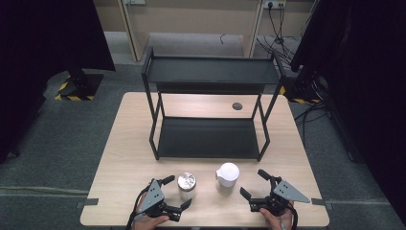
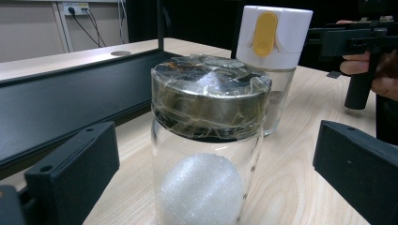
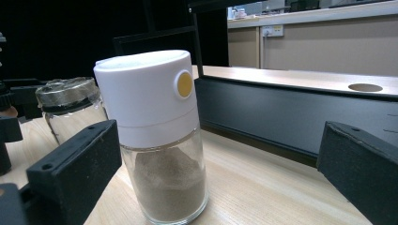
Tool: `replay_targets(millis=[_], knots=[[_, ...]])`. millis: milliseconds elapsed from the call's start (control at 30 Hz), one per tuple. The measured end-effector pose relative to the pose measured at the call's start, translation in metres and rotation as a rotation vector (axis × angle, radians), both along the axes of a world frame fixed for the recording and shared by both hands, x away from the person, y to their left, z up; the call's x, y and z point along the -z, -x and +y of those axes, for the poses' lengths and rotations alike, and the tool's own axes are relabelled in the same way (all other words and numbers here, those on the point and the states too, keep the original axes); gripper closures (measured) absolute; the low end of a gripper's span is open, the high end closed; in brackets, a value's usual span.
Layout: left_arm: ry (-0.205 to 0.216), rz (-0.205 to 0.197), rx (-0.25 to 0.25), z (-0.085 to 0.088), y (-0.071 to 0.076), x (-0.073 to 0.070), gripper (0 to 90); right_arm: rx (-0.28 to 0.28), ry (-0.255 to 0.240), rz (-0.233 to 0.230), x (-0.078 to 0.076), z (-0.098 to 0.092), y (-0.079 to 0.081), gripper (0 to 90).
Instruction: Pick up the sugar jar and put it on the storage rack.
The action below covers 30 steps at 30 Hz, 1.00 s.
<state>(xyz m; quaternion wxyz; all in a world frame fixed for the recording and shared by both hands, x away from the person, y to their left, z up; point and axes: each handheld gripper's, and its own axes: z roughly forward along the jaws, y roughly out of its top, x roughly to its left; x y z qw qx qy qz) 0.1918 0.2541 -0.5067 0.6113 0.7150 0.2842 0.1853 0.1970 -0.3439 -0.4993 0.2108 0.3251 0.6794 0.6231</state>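
A glass jar with a taped metal lid stands near the table's front edge; a white foam ball lies inside this jar. To its right stands a shaker with a white cap; the shaker holds brown powder and has a yellow button. My left gripper is open just left of the jar, and the jar stands between its jaws without touching them. My right gripper is open to the right of the shaker, which sits left of centre between its jaws.
A black two-tier metal shelf occupies the middle and back of the wooden table, both tiers bare. A round cable hole lies behind it. Bare tabletop flanks the shelf on both sides.
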Motion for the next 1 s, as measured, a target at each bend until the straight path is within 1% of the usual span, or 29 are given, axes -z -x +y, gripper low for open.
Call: replay_targets(millis=[100, 233, 300, 400, 533, 700, 867, 1000], knots=[[0.007, 0.009, -0.002, -0.001, -0.001, 0.0, 0.0, 0.001, 0.0, 0.001, 0.0, 0.0, 0.0, 0.5], [0.006, -0.001, -0.01, -0.003, 0.001, 0.0, 0.0, 0.0, 0.002, -0.001, 0.0, 0.001, 0.0, 0.5], [0.001, 0.003, -0.013, -0.004, 0.001, -0.001, 0.0, 0.002, 0.0, -0.001, 0.001, 0.001, 0.0, 0.5], [0.009, 0.02, -0.012, -0.006, -0.002, -0.001, 0.0, 0.002, 0.001, -0.001, 0.001, 0.001, 0.0, 0.5], [-0.006, 0.021, -0.015, -0.011, -0.004, -0.001, 0.1, 0.0, 0.0, -0.001, 0.001, 0.001, -0.001, 0.6], [-0.016, 0.012, -0.019, -0.015, -0.006, -0.004, 0.9, -0.001, -0.002, -0.001, 0.001, 0.001, -0.001, 0.5], [-0.051, 0.016, -0.017, -0.023, -0.012, -0.008, 3.1, 0.0, -0.005, 0.001, 0.001, 0.001, -0.001, 0.5], [-0.061, 0.017, -0.023, -0.026, -0.013, -0.008, 5.1, 0.002, -0.008, 0.003, 0.001, 0.001, -0.001, 0.5]])
